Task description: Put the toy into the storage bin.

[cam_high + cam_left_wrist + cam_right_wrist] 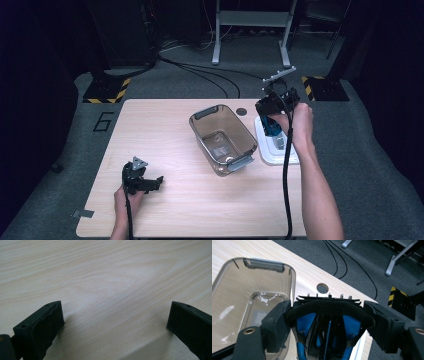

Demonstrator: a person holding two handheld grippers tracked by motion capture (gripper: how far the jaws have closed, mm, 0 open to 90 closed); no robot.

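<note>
Right gripper [270,111] was raised above the far right part of the bench [165,125], its jaws clamped on a black-and-blue device [328,322]. In the right gripper view, both pads pressed against the opposite ends of the device's black upper band, with the blue sections and black inner parts hanging between them. A row of small metal pins stood along the device's top edge. In the high view, the device hung over the far end of a white tray [274,150], clear of it. The tray lay along the bench's right edge.

Just beside the tray, toward the bench centre, stood a clear container [222,137] with grey handles at its two short ends. It sat upright and slightly turned relative to the bench edges. A small round hole [241,111] in the bench top lay near the far edge, between the container and the right gripper.

Left gripper [150,184] rested low at the near left part of the bench, well apart from the container. Its jaws stood spread wide with bare wood between them, as the left gripper view confirmed.
</note>
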